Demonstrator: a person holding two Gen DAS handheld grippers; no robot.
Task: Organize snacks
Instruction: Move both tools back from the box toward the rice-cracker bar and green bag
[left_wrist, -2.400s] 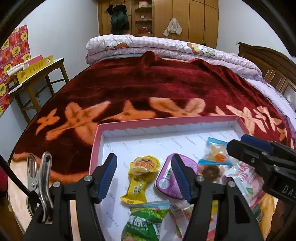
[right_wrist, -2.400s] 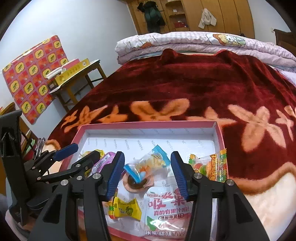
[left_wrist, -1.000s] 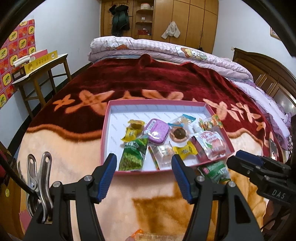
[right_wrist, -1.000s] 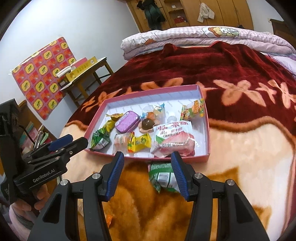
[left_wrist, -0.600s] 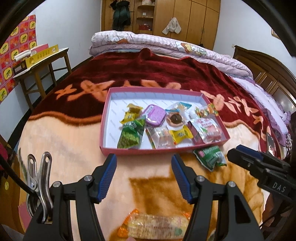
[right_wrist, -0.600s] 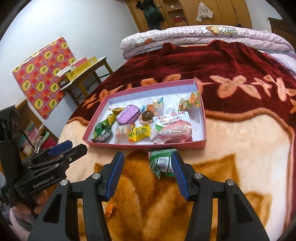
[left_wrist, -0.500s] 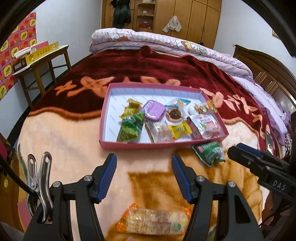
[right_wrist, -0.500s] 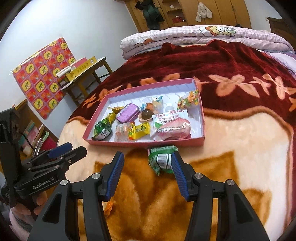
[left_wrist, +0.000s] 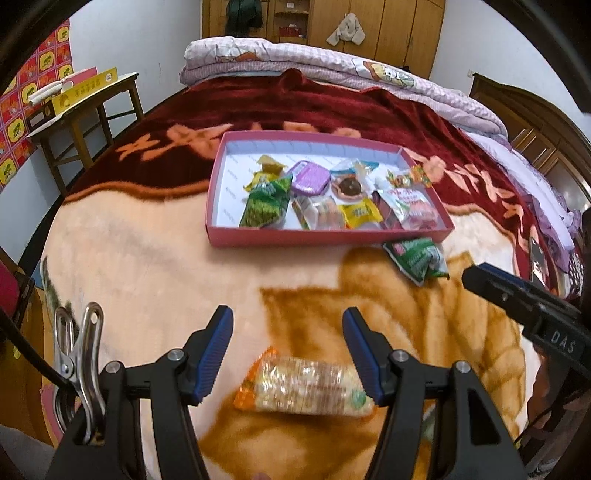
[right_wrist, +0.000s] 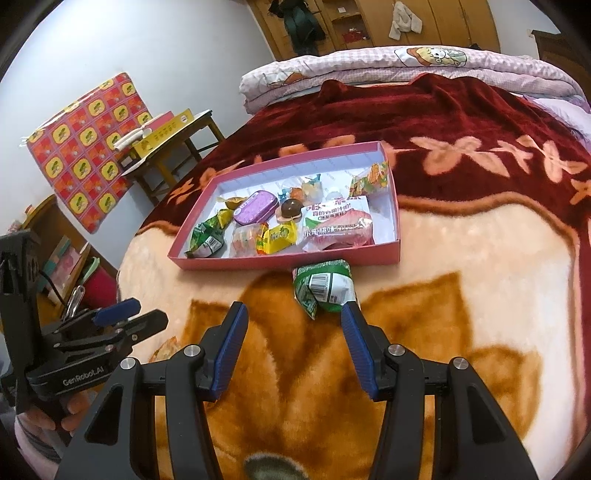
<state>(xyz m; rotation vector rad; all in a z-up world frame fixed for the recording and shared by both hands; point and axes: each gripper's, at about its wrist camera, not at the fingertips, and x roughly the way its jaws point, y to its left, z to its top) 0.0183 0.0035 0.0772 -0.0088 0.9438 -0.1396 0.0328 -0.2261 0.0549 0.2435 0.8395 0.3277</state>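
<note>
Plush blanket (left_wrist: 147, 258) covers bed — wooden wardrobe (left_wrist: 369, 33) behind; both tools released — left tool (left_wrist: 287, 347), right tool (right_wrist: 294, 345).

Both cameras sit low over the near end of the bed (left_wrist: 147, 258), each looking forward between its own claw's fingers toward the wardrobe wall. The left view looks squarely at the pink tray (left_wrist: 325, 238); the right view, further right, sees it (right_wrist: 280, 260) angled leftward. Both share the tray, a green packet (left_wrist: 415, 258) (right_wrist: 325, 286) just before it, and each other's claw.
</note>
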